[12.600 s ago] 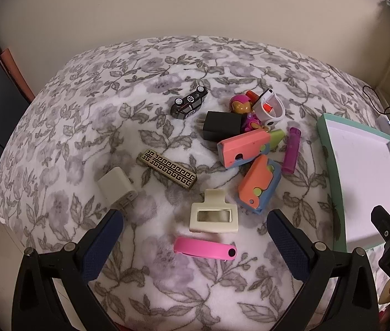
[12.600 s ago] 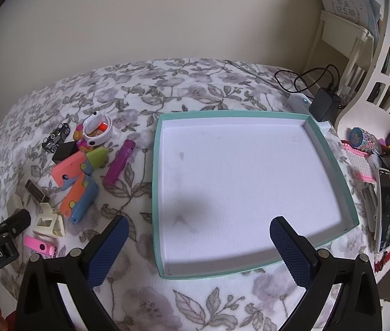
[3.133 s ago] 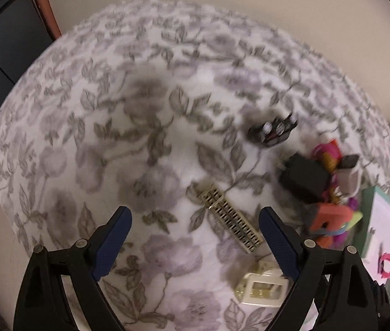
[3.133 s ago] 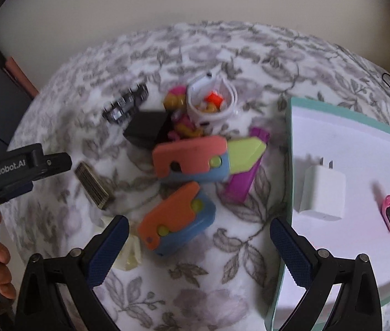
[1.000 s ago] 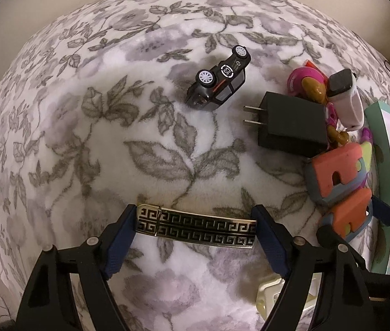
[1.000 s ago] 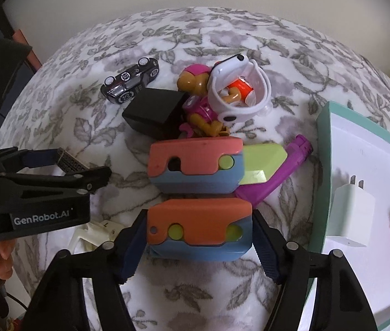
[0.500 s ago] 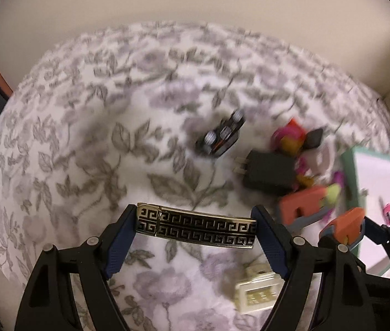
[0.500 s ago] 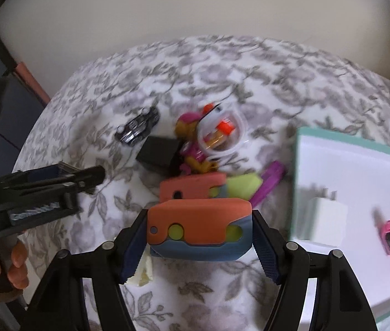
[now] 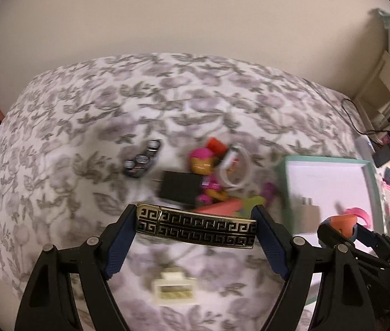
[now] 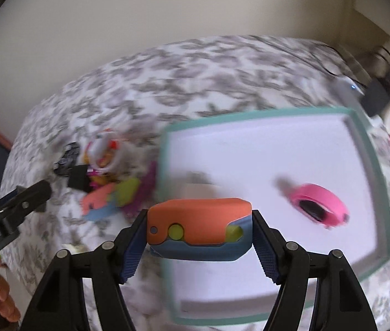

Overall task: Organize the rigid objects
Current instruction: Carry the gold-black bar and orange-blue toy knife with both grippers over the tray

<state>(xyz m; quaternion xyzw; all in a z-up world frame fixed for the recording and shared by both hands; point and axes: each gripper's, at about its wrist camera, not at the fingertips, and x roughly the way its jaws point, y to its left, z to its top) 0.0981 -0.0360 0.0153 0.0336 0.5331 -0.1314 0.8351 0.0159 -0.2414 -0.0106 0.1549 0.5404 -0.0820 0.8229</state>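
Note:
My left gripper is shut on a black-and-gold patterned bar and holds it above the floral bedspread. My right gripper is shut on an orange-and-blue toy block, raised over the left edge of the teal-rimmed white tray. A pink wristband lies in the tray; a white charger lies in it too. The pile of toys sits left of the tray.
A cream hair clip lies below the held bar. A toy car and black charger sit in the pile. A second orange-and-blue block stays on the bed. Clutter and cables lie right of the tray.
Both grippers have lifted and swung right toward the tray, each carrying its object. The right gripper's block now hangs over the tray's left edge.

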